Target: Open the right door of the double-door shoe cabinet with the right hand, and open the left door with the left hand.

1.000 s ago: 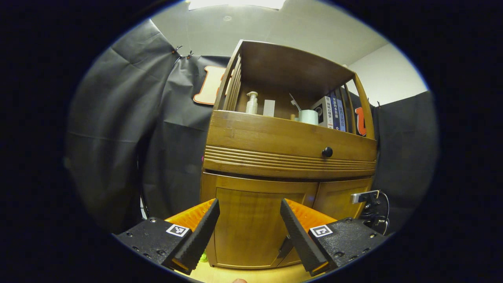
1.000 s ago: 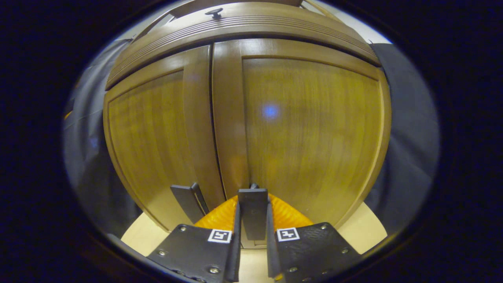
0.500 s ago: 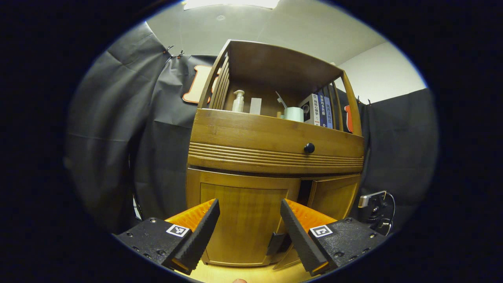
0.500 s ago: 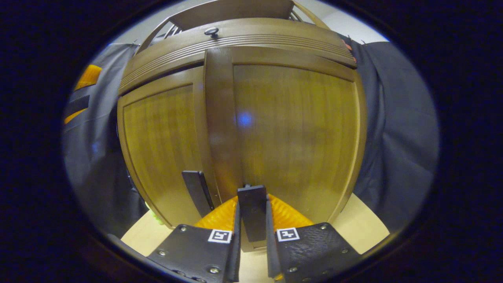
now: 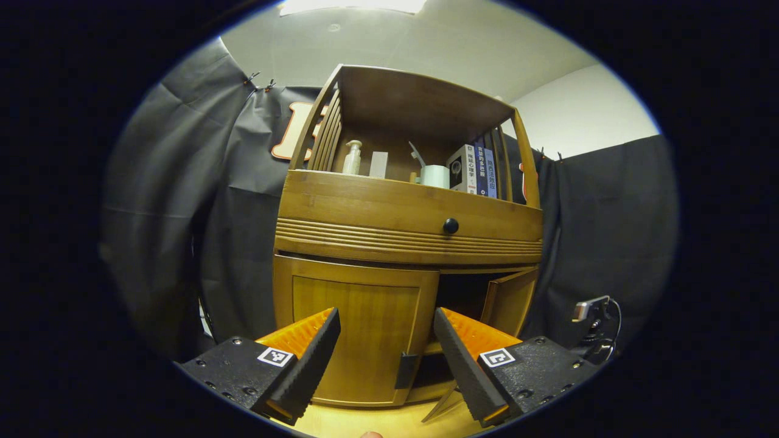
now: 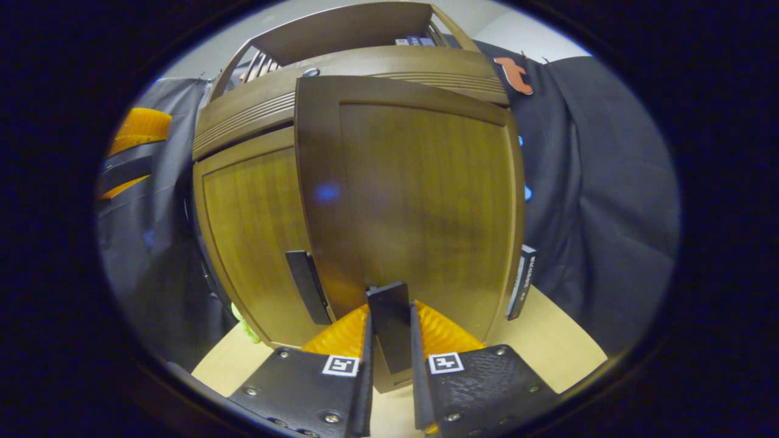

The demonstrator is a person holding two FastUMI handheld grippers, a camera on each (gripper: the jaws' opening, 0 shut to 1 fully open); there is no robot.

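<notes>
Left gripper, jaws wide and empty, hangs before the cabinet's closed left door, bottle, cup and books shelved above, while the right door stands ajar, its handle clamped in the right gripper, its interior too dark to read.

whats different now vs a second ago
The right door has swung outward, opening a dark gap beside the left door. The right gripper stays shut on the right door's handle. The left gripper stays open, short of the left door, which stays closed.
</notes>
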